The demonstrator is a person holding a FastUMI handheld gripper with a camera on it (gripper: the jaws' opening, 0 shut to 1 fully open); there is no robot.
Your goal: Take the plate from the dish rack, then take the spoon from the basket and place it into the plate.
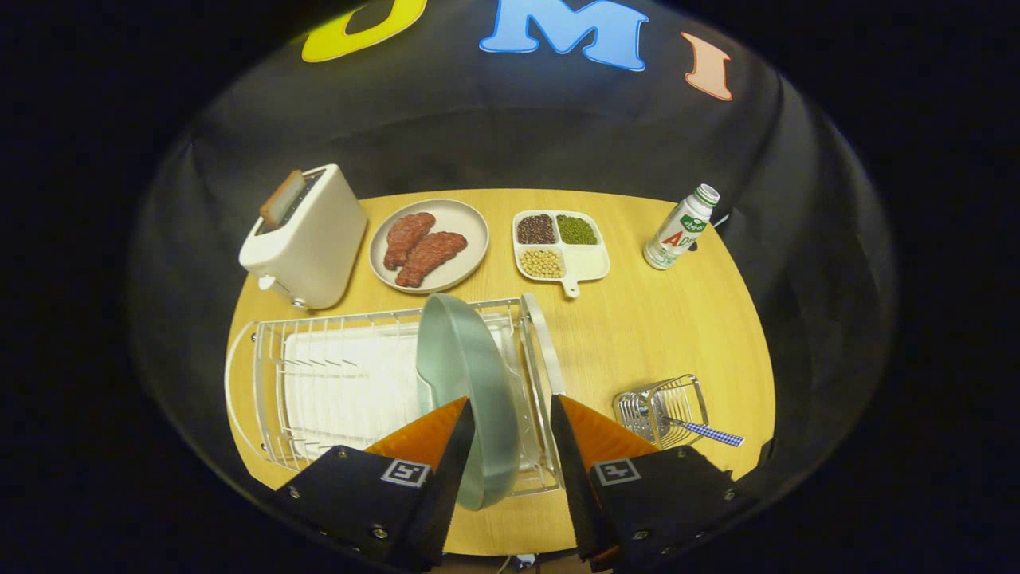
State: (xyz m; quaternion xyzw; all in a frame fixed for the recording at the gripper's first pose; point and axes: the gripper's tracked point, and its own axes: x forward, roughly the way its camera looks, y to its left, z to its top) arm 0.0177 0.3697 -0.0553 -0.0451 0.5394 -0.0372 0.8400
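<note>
Plate (pixel 470 391) is standing on edge in the rack (pixel 343 383), at the rack's right end, its lower rim reaching down between the fingers; the gripper (pixel 510 410) is sitting open around it, the left finger lying close against the plate's near face and the right finger standing apart from it, with the rack's end frame showing in that gap; neither finger is pressing yet, as far as can be judged. Risk is lying mostly in the closing: if the right finger is coming in on the wire frame instead of the plate, the jaws would be clamping rack and plate together, and a lift would be dragging the whole rack across the table (pixel 637 335); if the pinch is landing only on the thin rim, the plate could be swinging or slipping out as it is rising, since a smooth glazed edge probably gives little hold. Spoon (pixel 701 430) is lying in the basket (pixel 661 410) at about three o'clock from the fingers, its handle sticking out rightward, near enough that a wide swing of the plate could be knocking the basket over. Toaster (pixel 307 235) at eleven o'clock, a dish of meat (pixel 430 243) at twelve, a divided tray (pixel 562 247) and a bottle (pixel 681 227) at one to two o'clock are standing well clear.
</note>
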